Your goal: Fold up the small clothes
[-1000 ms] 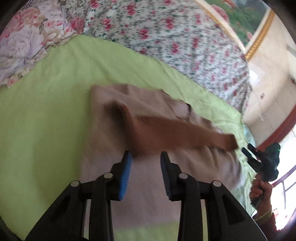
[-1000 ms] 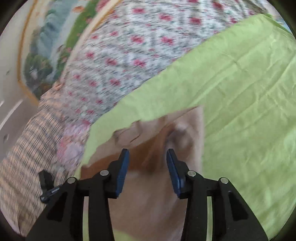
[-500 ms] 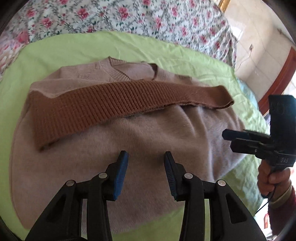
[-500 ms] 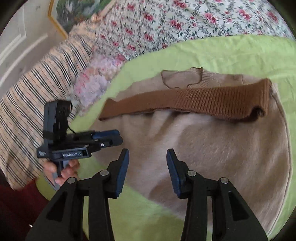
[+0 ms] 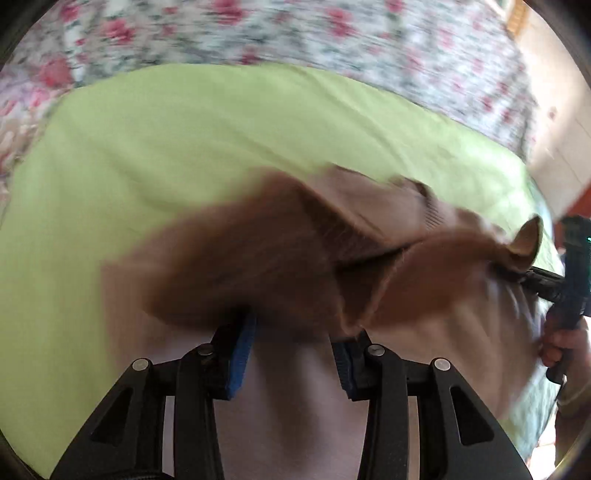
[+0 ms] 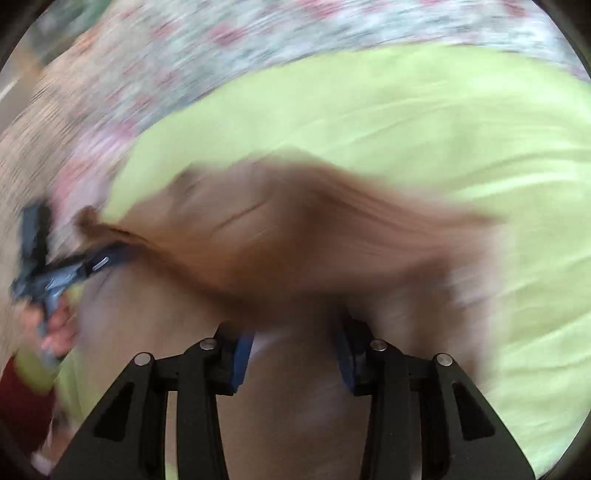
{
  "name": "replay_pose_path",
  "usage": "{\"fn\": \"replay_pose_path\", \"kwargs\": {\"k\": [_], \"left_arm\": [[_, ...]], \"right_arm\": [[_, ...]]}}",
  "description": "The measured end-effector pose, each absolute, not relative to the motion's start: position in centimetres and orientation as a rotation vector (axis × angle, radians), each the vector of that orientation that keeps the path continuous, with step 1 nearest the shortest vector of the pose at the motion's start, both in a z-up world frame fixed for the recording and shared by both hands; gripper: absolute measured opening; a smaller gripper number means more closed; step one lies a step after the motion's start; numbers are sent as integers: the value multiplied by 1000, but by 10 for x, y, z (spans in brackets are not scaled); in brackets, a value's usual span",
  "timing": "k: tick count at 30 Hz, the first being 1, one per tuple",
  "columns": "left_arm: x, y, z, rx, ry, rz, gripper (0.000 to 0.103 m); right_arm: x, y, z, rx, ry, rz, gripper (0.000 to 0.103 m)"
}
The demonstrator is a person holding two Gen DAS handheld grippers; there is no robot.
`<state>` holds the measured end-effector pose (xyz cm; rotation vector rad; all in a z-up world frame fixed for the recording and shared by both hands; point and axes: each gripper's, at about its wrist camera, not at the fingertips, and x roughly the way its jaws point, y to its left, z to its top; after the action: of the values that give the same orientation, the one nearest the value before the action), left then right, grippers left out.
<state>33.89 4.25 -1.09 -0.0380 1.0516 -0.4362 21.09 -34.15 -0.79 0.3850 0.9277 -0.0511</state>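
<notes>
Green sheet; sweater between left claw tips.

green sheet bare and passable on far side and flanks. raised brown knit band of sweater blocks both fingers' tips. floral bedding bounds far edge.

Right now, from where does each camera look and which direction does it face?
Left wrist view: sits on the left hand-held gripper, faces forward and down at the beige sweater on the green sheet; the right hand-held gripper and its hand show at right.
Right wrist view: sits on the right hand-held gripper, faces down at the same sweater; the left hand-held gripper and its hand show at left.
Shared: sweater, its brown ribbed band, green sheet, floral bedding.
</notes>
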Motion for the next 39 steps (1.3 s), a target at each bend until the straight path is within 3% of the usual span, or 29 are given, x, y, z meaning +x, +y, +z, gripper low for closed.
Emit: {"fn": "replay_pose_path", "kwargs": {"k": [7, 10, 17, 24, 27, 39], "left_arm": [[359, 82, -17, -268, 984, -414, 40], [341, 90, -14, -301, 943, -394, 44], [248, 103, -4, -377, 892, -355, 50], [137, 103, 7, -406, 862, -366, 67], [102, 105, 1, -422, 877, -374, 68], [57, 137, -32, -573, 918, -320, 73]], "right_arm": [[185, -373, 1, 498, 802, -170, 42], [161, -369, 9, 524, 765, -143, 43], [106, -342, 21, 585, 709, -94, 48], [47, -298, 25, 590, 676, -18, 54], [33, -282, 27, 577, 671, 9, 55], [1, -249, 28, 555, 682, 60, 60]]}}
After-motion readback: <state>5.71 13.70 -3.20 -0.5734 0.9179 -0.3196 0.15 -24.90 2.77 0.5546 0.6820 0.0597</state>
